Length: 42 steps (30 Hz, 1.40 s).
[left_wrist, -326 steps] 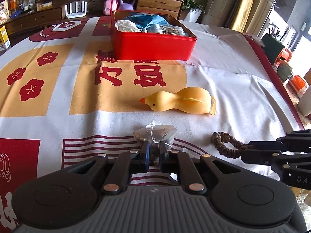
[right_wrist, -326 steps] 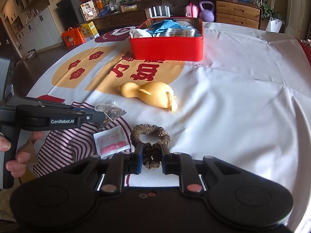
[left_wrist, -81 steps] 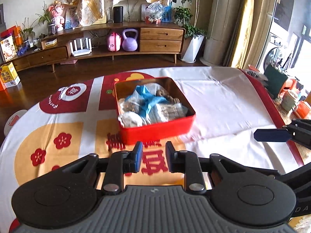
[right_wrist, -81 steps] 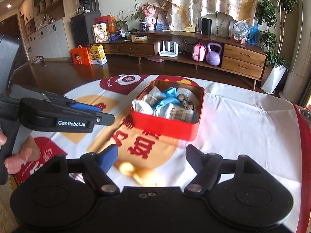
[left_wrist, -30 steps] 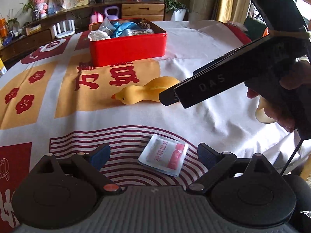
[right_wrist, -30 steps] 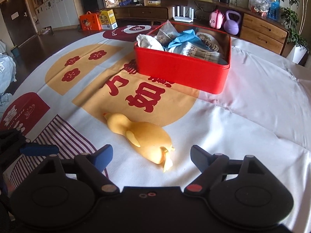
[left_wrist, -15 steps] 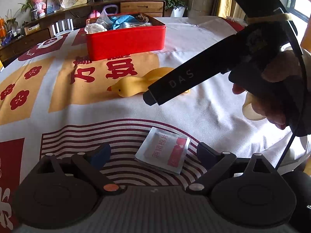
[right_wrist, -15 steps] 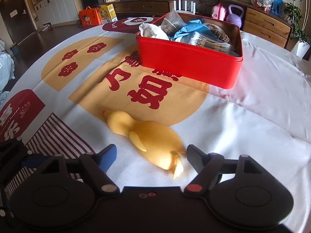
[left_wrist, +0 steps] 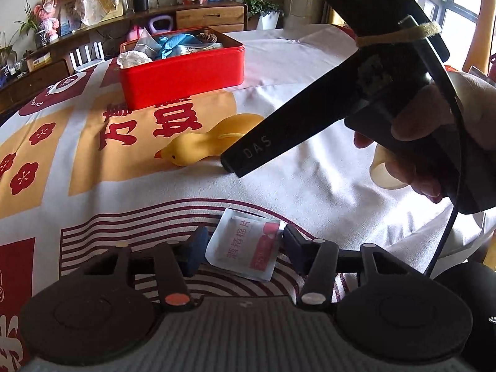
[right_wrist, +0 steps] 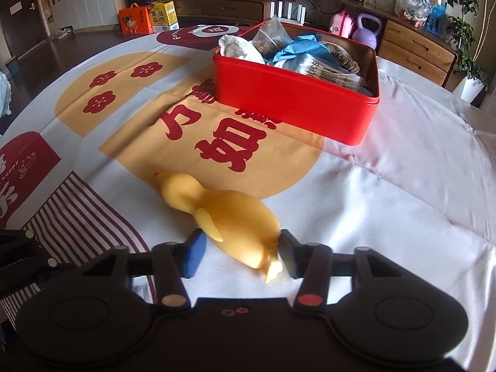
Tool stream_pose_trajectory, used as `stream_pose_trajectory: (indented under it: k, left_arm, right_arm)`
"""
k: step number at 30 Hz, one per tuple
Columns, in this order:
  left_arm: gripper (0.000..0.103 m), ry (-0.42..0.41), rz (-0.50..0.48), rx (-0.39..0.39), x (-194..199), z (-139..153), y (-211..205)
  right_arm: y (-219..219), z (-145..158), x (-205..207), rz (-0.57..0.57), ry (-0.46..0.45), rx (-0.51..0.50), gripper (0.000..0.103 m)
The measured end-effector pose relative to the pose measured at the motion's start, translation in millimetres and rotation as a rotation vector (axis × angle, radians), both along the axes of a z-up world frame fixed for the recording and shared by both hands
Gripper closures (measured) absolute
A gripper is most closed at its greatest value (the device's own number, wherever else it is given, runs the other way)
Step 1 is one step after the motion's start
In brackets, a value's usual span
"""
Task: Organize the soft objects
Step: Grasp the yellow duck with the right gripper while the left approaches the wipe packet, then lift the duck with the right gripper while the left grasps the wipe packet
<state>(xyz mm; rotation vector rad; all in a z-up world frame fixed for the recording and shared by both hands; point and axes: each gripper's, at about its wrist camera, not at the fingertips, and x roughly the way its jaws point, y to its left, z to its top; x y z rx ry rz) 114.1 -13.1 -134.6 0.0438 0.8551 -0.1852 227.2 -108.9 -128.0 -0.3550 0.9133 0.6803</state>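
Note:
A white and red flat packet (left_wrist: 245, 244) lies on the striped part of the tablecloth, between the fingers of my open left gripper (left_wrist: 241, 249); the fingers stand at either side of it. A yellow soft duck (right_wrist: 221, 214) lies on its side on the cloth. My open right gripper (right_wrist: 240, 255) straddles its tail end, the right finger touching it. The duck also shows in the left wrist view (left_wrist: 204, 145), partly hidden by the right gripper body (left_wrist: 341, 102). A red tin (right_wrist: 294, 99) at the back holds several soft items.
The red tin also shows in the left wrist view (left_wrist: 183, 74). The table carries a white, orange and red cloth (right_wrist: 403, 167). A low wooden cabinet (right_wrist: 409, 40) and a floor with boxes lie beyond the table's far edge.
Both grippers have moved down and forward. The left fingers now flank the packet and have narrowed. The right fingers have narrowed around the duck's tail end.

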Motion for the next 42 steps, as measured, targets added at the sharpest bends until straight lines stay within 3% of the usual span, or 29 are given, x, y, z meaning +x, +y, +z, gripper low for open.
stream_pose_trajectory:
  k: [6, 7, 15, 24, 26, 27, 33, 42]
  left_arm:
    - [0.053, 0.004, 0.015, -0.011, 0.1, 0.5, 2.8]
    - [0.058, 0.004, 0.019, -0.014, 0.0, 0.7, 3.5]
    - [0.064, 0.004, 0.027, -0.030, -0.1, 3.5, 4.7]
    - [0.070, 0.025, 0.076, -0.110, 1.3, 7.7, 17.9]
    - [0.075, 0.022, 0.089, -0.121, 1.1, 10.6, 20.3]
    - [0.082, 0.020, 0.092, -0.124, 1.0, 12.3, 20.9]
    - [0.083, 0.024, 0.116, -0.125, 1.1, 15.9, 26.1]
    - [0.092, 0.007, 0.162, -0.173, 2.5, 26.9, 40.3]
  right_arm:
    - [-4.7, 6.2, -5.7, -0.019, -0.012, 0.021, 0.073]
    - [-6.1, 7.6, -6.7, -0.029, -0.014, 0.025, 0.074]
    - [-24.9, 23.3, -17.5, -0.090, -0.022, 0.091, 0.075]
    - [-46.1, 42.0, -29.2, -0.146, -0.030, 0.162, 0.075]
    - [-49.2, 45.6, -32.0, -0.148, -0.035, 0.170, 0.075]
    - [-50.8, 47.8, -33.3, -0.151, -0.037, 0.175, 0.075]
    - [-61.4, 56.0, -37.7, -0.169, -0.052, 0.186, 0.075]
    - [-74.2, 62.5, -40.1, -0.198, -0.059, 0.210, 0.075]
